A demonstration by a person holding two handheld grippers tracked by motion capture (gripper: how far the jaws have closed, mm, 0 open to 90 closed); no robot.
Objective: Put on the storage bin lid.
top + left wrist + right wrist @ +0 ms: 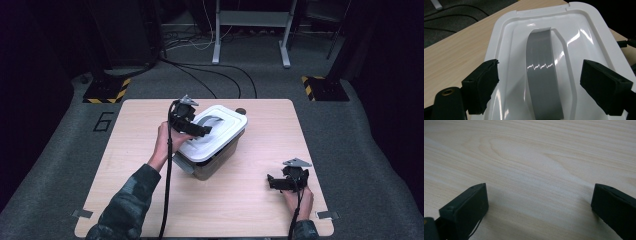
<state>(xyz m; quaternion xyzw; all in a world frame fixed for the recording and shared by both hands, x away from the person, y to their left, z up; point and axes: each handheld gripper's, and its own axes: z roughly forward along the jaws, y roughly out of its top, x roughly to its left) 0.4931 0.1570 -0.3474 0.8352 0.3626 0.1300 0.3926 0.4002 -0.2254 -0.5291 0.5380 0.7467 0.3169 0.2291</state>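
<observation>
With left gripper (539, 87) and right gripper (539, 212) fingers open, we risk nudging the lid (584, 40) askew on its box (220, 156).

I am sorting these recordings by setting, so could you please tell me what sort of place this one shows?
Probably a lab or recording studio, not a home: a lone wooden table on grey carpet, hazard-striped stand bases, loose cables on the floor and dark surrounds. A lidded container sits on the table.

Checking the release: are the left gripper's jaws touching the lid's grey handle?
Apart. Left gripper view: the left gripper jaws stand clear either side of the grey handle.
</observation>
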